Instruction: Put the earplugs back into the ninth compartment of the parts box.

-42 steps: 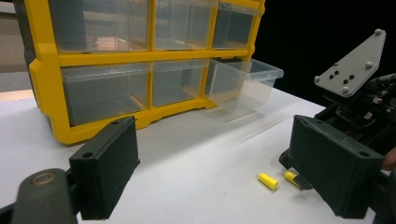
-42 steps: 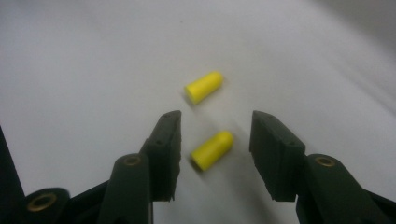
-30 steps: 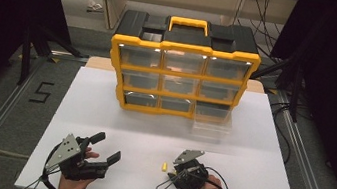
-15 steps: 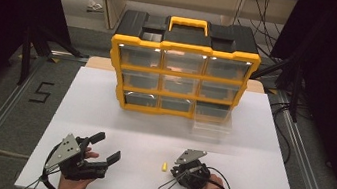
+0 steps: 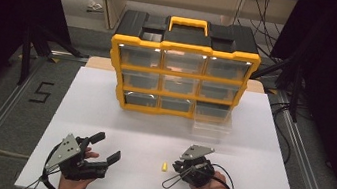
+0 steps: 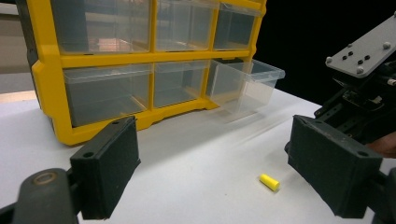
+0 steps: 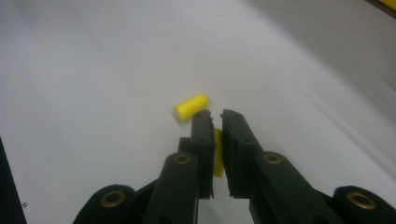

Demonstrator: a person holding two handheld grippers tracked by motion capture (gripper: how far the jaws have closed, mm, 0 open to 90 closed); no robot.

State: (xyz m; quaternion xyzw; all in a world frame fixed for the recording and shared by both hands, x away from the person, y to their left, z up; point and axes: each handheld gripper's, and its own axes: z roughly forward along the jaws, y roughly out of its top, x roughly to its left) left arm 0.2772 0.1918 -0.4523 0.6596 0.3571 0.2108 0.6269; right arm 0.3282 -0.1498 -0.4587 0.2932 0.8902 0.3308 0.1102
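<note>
A small yellow cylinder (image 5: 164, 166) lies on the white table (image 5: 152, 122), just left of my right gripper (image 5: 175, 169). In the right gripper view that cylinder (image 7: 191, 106) rests just beyond the fingertips. My right gripper (image 7: 215, 114) is shut, and a second yellow piece (image 7: 217, 158) is pinched between its jaws. My left gripper (image 5: 107, 147) rests at the near left, open wide with nothing between its pads (image 6: 105, 168). The yellow cylinder (image 6: 269, 181) lies ahead of it.
A yellow and black organizer (image 5: 181, 79) with clear drawers stands at the back of the table. Its bottom right drawer (image 5: 212, 121) is pulled out and looks hollow. Dark floor and stands surround the table.
The right gripper has edged slightly to the right. The left gripper and the yellow cylinder on the table have kept their places.
</note>
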